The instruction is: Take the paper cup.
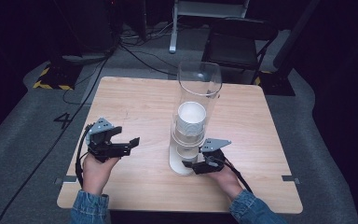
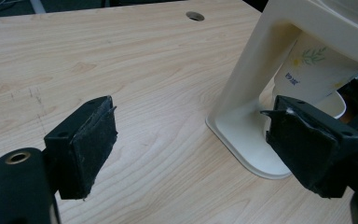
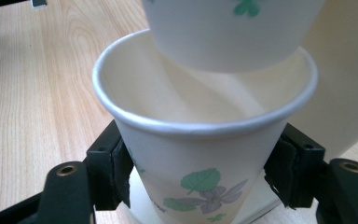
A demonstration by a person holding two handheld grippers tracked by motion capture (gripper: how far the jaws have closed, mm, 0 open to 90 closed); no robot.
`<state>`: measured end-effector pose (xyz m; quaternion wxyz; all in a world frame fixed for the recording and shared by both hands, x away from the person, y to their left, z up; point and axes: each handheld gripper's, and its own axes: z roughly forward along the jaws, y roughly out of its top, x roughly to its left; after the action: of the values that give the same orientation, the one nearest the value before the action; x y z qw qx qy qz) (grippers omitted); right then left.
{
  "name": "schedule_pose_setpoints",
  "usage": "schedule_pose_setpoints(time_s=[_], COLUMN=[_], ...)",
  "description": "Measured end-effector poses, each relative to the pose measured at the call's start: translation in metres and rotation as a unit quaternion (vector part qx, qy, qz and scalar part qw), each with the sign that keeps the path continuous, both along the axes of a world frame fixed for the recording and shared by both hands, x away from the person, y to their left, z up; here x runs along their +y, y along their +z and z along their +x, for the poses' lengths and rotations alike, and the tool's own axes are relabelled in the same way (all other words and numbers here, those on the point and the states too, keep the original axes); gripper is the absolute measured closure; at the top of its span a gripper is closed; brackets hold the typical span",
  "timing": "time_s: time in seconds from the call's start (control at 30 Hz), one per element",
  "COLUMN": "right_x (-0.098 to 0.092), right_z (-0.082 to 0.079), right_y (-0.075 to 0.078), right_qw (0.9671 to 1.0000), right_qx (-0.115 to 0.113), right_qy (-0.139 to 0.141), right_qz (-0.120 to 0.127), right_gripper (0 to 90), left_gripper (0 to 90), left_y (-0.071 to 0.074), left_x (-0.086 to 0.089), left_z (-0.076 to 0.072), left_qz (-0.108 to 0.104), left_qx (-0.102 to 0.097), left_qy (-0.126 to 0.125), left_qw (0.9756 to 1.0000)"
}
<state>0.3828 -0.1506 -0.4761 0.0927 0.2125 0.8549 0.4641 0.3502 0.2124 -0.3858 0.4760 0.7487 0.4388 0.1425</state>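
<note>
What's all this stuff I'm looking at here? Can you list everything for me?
Table: one, light wood, centre.
Cup dispenser: one, clear tube on a cream stand, mid-table.
Paper cup: one, white with leaf print, under the dispenser, between the right tool's jaws.
Cups in the tube: white, stacked; count unclear.
Chair: one, black, beyond the table.
Cables: several, black, on the grey floor.
Left tool: black, open, left of the dispenser.
Right tool: black, closed on the paper cup.
Sleeves: two, blue denim, near edge.

left hand-held gripper (image 1: pixel 129 143) jaws apart, right hand-held gripper (image 1: pixel 192 164) clamped
</note>
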Motion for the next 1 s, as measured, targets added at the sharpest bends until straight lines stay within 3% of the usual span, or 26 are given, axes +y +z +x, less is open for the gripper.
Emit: schedule_pose_setpoints(time_s=[0.3,0.57,0.73,1.0], right_x=[-0.01,-0.022,-0.039,-0.06], right_z=[-0.004,-0.008,-0.009,-0.005], right_y=[0.002,0.003,0.009,0.025], right_qw=[0.9999,0.999,0.9976,0.9952], right_qx=[0.0,-0.016,-0.025,-0.04], right_qy=[-0.016,-0.034,-0.059,-0.089], right_qz=[-0.007,-0.023,-0.025,0.0], right_gripper=[32.3,32.3,32.3,32.3], left_gripper=[15.7,15.7,15.7,15.8], left_y=[-0.001,-0.002,-0.002,-0.003], left_x=[-0.007,-0.01,-0.015,-0.015], left_z=[0.009,0.016,0.02,0.023], left_qz=[-0.001,-0.005,-0.003,0.001], left_qx=[0.003,0.006,0.006,0.005], left_qy=[-0.009,-0.012,-0.017,-0.012], left_qw=[1.0,0.9999,0.9998,0.9999])
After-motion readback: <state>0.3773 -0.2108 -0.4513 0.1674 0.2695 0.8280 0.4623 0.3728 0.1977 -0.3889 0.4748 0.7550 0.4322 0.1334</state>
